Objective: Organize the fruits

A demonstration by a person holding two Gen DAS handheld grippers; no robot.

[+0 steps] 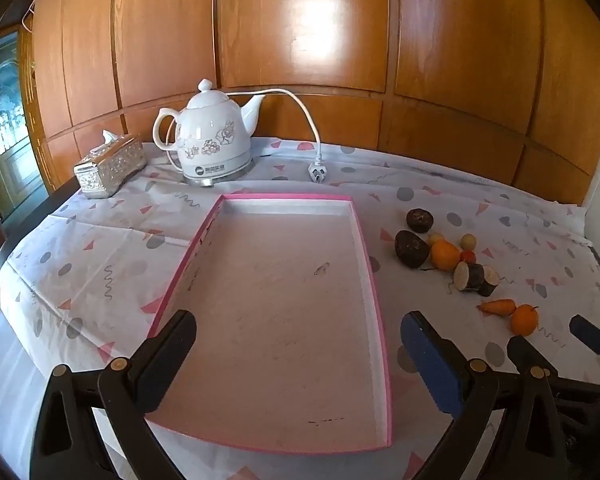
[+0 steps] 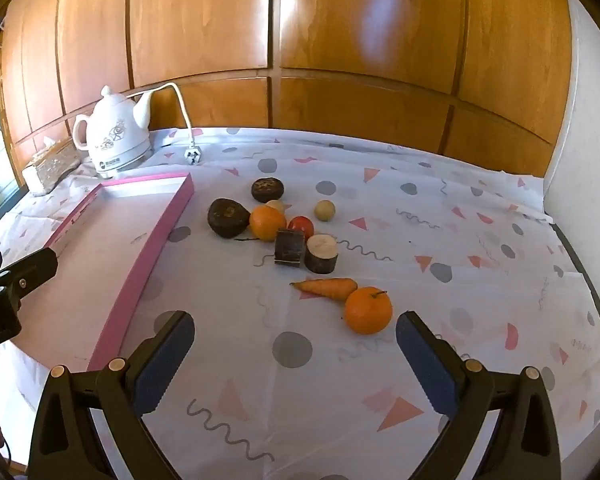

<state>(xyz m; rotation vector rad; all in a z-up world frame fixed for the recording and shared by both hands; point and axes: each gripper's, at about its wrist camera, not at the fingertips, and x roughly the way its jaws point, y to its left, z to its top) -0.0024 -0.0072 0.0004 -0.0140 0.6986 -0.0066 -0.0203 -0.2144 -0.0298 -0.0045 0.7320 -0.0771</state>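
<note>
A shallow pink-rimmed box lid (image 1: 362,240) (image 2: 168,224) lies empty on the patterned cloth. My left gripper (image 1: 298,340) hangs open over its near half, nothing between the fingers. To the right of the box lie the fruits: two oranges (image 2: 368,310) (image 2: 266,222), a small carrot (image 2: 328,287), two dark round fruits (image 2: 228,217) (image 2: 267,189), two cut dark cylinders (image 2: 321,253) (image 2: 289,247), a red tomato (image 2: 301,225) and a pale ball (image 2: 324,210). My right gripper (image 2: 295,344) stands open above the cloth, just short of the nearest orange (image 1: 524,319).
A white floral electric kettle (image 1: 212,136) (image 2: 114,132) with its loose cord and plug (image 1: 316,172) stands at the back left, beside a silver tissue box (image 1: 110,166). Wooden wall panels (image 1: 300,40) close off the back. The table edge drops at left and right.
</note>
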